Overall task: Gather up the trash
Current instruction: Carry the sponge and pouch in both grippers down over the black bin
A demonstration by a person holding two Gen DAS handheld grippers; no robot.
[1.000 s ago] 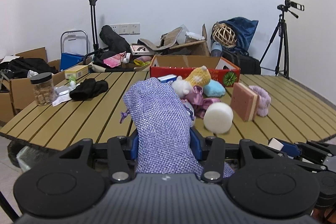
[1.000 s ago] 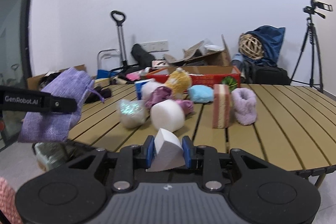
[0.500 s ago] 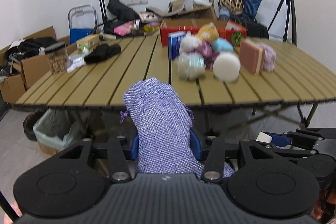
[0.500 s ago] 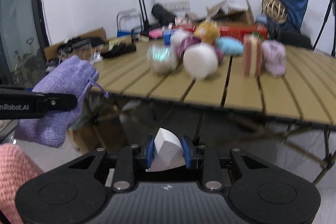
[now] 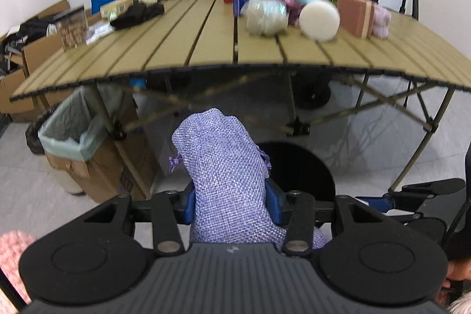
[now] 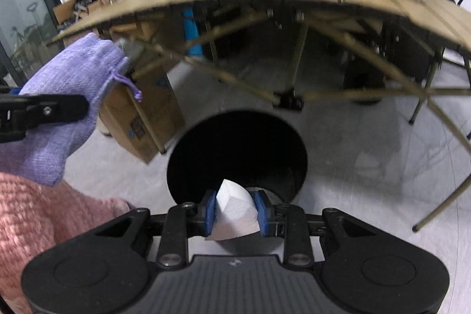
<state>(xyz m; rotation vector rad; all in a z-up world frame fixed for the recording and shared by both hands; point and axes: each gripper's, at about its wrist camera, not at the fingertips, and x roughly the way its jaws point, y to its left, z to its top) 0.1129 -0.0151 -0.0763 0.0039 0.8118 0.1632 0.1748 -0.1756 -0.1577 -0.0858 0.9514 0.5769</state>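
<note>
While the right tongs (image 6: 234, 209) clamp the foam (image 6: 232, 211) over the bin (image 6: 235, 143) mouth, the left tongs (image 5: 231, 203) grip the pouch (image 5: 223, 167) short of the rim; let go now, the pouch could land on the floor (image 5: 368, 146).

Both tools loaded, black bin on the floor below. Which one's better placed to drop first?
Right, probably. The right tool holds the white foam chunk right in line with the black bin mouth. The left tool, gripping the purple pouch, sits off to the bin's side.
</note>
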